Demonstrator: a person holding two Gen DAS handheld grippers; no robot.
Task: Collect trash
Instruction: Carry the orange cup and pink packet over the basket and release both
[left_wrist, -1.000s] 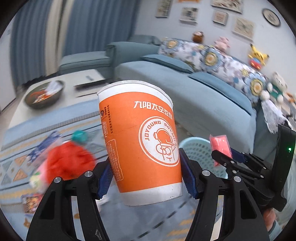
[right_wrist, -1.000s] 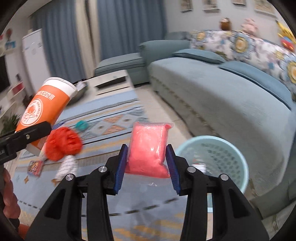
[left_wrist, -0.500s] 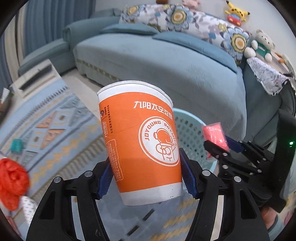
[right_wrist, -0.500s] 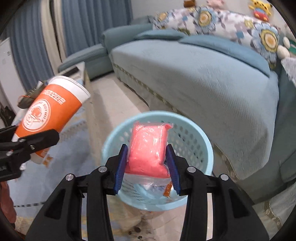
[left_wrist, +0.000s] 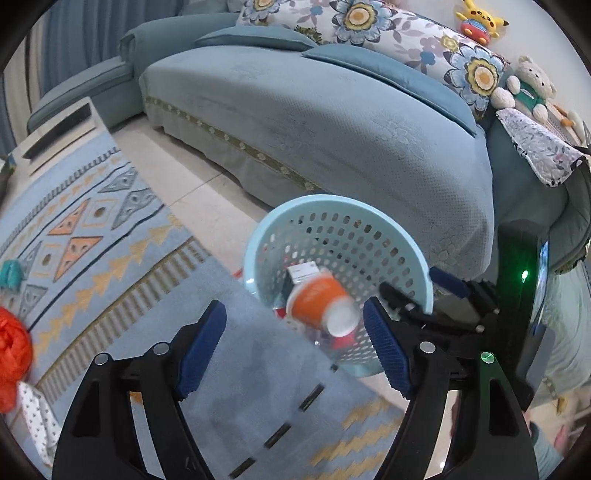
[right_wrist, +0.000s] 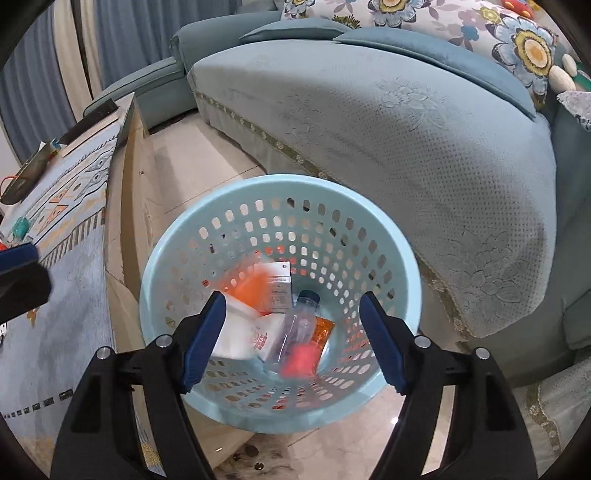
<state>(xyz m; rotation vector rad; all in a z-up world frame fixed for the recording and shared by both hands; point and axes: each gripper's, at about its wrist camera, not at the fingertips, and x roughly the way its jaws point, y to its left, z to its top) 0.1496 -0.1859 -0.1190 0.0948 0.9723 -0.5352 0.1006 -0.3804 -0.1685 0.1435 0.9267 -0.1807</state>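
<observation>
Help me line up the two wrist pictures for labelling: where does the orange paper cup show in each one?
Left wrist: orange paper cup blurred, low centre-right, inside the basket, just left of the right pad.
Right wrist: orange blur at the basket's left inner side, above the left pad.
Shared landmark: light blue basket.

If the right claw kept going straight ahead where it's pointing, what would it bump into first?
Probably the trash inside the blue basket. The right claw is open and points down into it, right at the clear plastic bottle and the pink packet. Depth is hard to judge, so which one comes first is unclear.
</observation>
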